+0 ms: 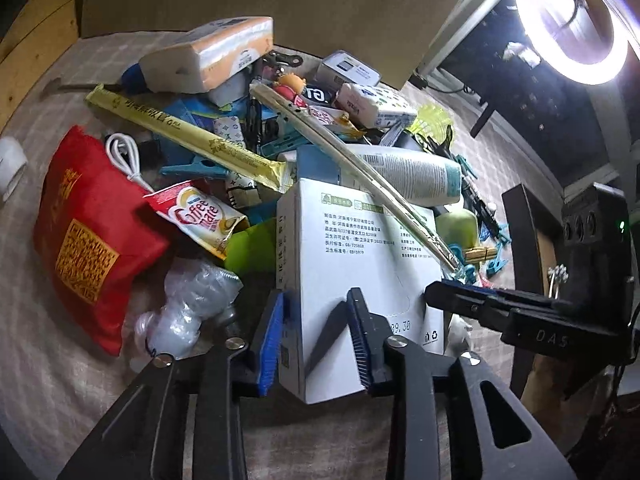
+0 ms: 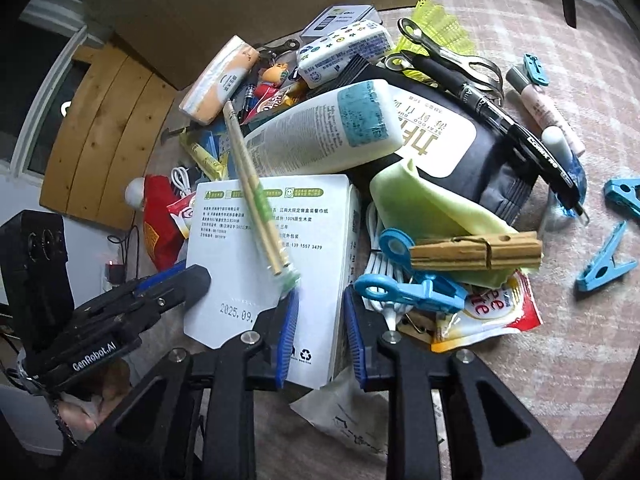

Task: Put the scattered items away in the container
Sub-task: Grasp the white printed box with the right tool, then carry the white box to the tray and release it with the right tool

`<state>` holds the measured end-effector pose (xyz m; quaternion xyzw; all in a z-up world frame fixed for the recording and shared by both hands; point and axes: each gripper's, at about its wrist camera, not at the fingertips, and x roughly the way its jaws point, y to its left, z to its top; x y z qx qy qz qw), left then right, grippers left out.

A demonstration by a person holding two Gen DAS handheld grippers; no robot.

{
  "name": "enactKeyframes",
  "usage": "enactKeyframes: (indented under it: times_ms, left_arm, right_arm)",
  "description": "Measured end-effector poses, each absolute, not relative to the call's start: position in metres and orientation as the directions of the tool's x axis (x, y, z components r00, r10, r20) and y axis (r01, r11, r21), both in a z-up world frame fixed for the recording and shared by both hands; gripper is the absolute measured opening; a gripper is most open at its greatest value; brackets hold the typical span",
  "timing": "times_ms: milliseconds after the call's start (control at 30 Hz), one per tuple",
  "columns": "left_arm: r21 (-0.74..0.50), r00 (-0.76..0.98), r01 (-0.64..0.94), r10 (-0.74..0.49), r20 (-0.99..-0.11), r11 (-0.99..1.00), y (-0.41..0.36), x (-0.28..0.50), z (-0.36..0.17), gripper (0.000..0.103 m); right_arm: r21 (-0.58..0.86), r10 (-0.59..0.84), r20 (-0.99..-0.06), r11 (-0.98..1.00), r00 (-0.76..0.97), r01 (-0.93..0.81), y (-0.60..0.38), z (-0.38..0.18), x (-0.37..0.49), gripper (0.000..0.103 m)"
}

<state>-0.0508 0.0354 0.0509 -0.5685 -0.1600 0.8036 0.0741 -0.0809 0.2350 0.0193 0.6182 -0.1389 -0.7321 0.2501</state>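
The white tissue box [image 1: 352, 248] lies at the near edge of the heap, gripped at adjacent corners by the left tool [image 1: 316, 324] and right tool [image 2: 320, 328], presumably because of its bulk.

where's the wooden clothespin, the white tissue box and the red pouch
wooden clothespin [image 2: 476, 254], right wrist view, middle of its body
white tissue box [image 1: 352, 248], left wrist view, printed top face
red pouch [image 1: 92, 240], left wrist view, front panel
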Motion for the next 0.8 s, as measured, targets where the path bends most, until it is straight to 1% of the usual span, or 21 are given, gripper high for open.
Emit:
enactKeyframes:
  times_ms: [67,100,167,300,400,533,800]
  left_arm:
    - [-0.331,-0.344,0.061,0.291,-0.892,-0.942,0.039,-0.050,0.052,0.034]
    - [-0.329,-0.345,0.062,0.289,-0.893,-0.942,0.040,-0.049,0.053,0.033]
    - [-0.323,-0.350,0.063,0.283,-0.893,-0.944,0.041,-0.045,0.057,0.033]
    - [-0.360,-0.373,0.074,0.309,-0.875,-0.930,0.035,-0.033,0.070,0.031]
    - [-0.361,-0.400,0.056,0.310,-0.863,-0.931,0.037,-0.024,0.086,0.031]
    - [-0.349,-0.439,0.029,0.302,-0.846,-0.937,0.047,-0.016,0.107,0.031]
    - [-0.351,-0.476,-0.062,0.337,-0.812,-0.934,0.084,-0.012,0.138,0.031]
  right_arm:
    - [0.514,-0.538,-0.836,-0.836,-0.109,0.191,0.232,0.020,-0.081,0.029]
    - [0.504,-0.529,-0.841,-0.842,-0.113,0.194,0.230,0.022,-0.079,0.029]
    - [0.483,-0.511,-0.852,-0.851,-0.117,0.206,0.227,0.024,-0.076,0.029]
    - [0.522,-0.546,-0.830,-0.831,-0.111,0.191,0.233,0.032,-0.065,0.029]
    - [0.536,-0.564,-0.815,-0.820,-0.129,0.201,0.237,0.046,-0.055,0.029]
    - [0.542,-0.575,-0.801,-0.815,-0.170,0.203,0.248,0.068,-0.044,0.029]
    - [0.547,-0.574,-0.770,-0.819,-0.280,0.172,0.289,0.106,-0.030,0.029]
